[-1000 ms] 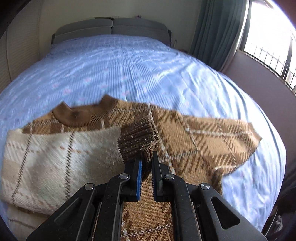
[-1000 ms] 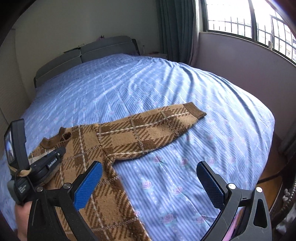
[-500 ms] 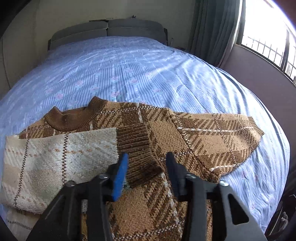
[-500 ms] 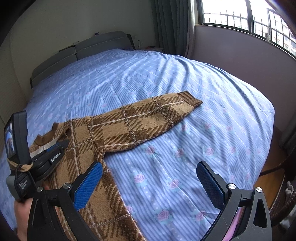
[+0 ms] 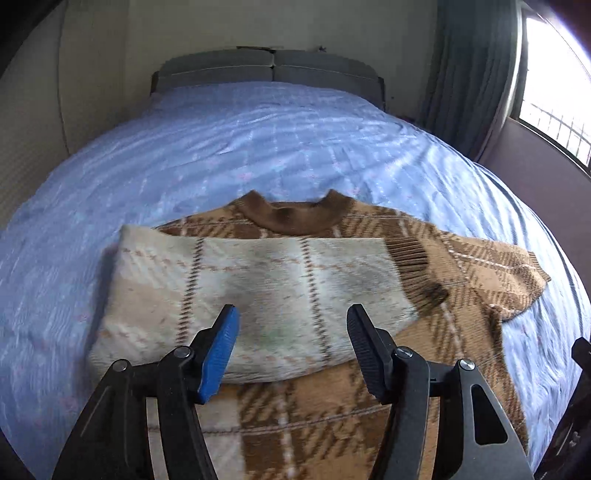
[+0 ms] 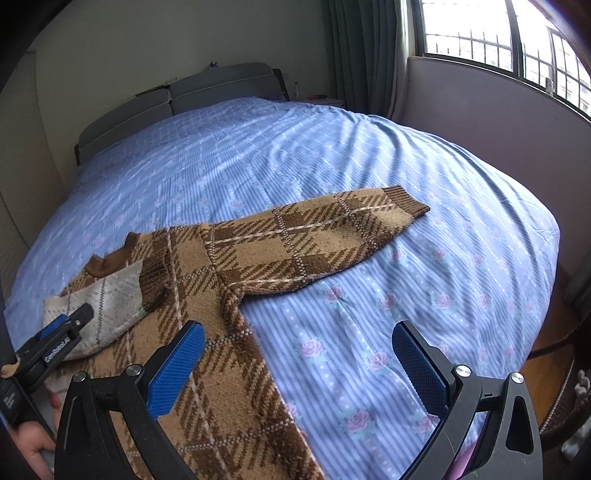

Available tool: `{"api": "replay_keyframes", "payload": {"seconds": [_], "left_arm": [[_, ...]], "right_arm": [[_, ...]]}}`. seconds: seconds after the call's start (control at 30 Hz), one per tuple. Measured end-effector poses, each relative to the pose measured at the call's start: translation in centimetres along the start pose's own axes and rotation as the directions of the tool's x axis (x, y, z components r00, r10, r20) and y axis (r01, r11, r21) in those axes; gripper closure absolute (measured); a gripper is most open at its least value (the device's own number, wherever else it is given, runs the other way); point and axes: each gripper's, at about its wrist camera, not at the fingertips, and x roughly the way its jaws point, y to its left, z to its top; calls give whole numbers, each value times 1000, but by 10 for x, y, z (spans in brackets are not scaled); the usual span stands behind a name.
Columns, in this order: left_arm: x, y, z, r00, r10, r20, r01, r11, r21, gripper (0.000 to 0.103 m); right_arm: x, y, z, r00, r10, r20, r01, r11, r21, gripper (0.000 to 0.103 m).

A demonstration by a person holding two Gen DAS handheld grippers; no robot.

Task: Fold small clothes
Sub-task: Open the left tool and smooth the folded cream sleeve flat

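Note:
A brown plaid sweater point(image 5: 373, 402) lies flat on the bed, collar point(image 5: 295, 218) toward the headboard. Its left sleeve point(image 5: 258, 291) is folded across the chest, pale inner side up, dark cuff point(image 5: 417, 273) at the right. My left gripper point(image 5: 291, 343) is open and empty, just above the folded sleeve. In the right wrist view the sweater point(image 6: 236, 295) lies at the left, its right sleeve point(image 6: 317, 240) stretched out flat to the right. My right gripper point(image 6: 295, 369) is open and empty over the sheet, beside the sweater's side edge. The left gripper point(image 6: 55, 343) shows at the left edge.
The bed has a blue striped sheet with small roses point(image 6: 424, 295) and a grey headboard point(image 5: 269, 70). A curtain point(image 5: 469, 74) and a barred window point(image 6: 498, 33) are at the right. The bed's right edge drops to a wooden floor point(image 6: 546, 354).
My left gripper let go of the sleeve cuff, opened wide and drew back and left. The sleeve now lies folded across the chest. My right gripper stayed open and shifted slightly.

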Motion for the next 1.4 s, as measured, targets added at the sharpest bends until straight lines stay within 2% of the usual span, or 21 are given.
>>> {"api": "replay_keyframes", "payload": {"seconds": [0.17, 0.4, 0.5, 0.63, 0.83, 1.03, 1.27, 1.4], "left_arm": [[-11, 55, -23, 998, 55, -14, -56, 997, -56, 43], [-27, 83, -48, 995, 104, -8, -104, 993, -62, 43], [-24, 98, -51, 990, 134, -32, -136, 986, -91, 43], [-10, 122, -48, 987, 144, -67, -152, 976, -156, 41], [-6, 132, -48, 987, 138, -77, -150, 973, -178, 38], [-9, 144, -57, 987, 141, -81, -155, 967, -203, 35], [-24, 137, -51, 983, 170, -71, -181, 964, -193, 35], [-46, 125, -41, 981, 188, -40, -192, 963, -190, 36]], "right_arm": [[8, 30, 1, 1000, 29, 11, -29, 998, -57, 1], [25, 91, 9, 996, 89, 16, -85, 981, -175, 1], [34, 112, 10, 994, 110, 12, -105, 970, -218, 1], [52, 135, 13, 995, 105, 1, -101, 961, -257, 1], [87, 162, 17, 998, 54, -17, -56, 949, -311, 1], [126, 159, 3, 994, -77, -75, 44, 930, -364, 1], [118, 151, 7, 995, -55, -87, 21, 937, -349, 1], [87, 126, 17, 999, 38, -34, -46, 955, -293, 1]]}}
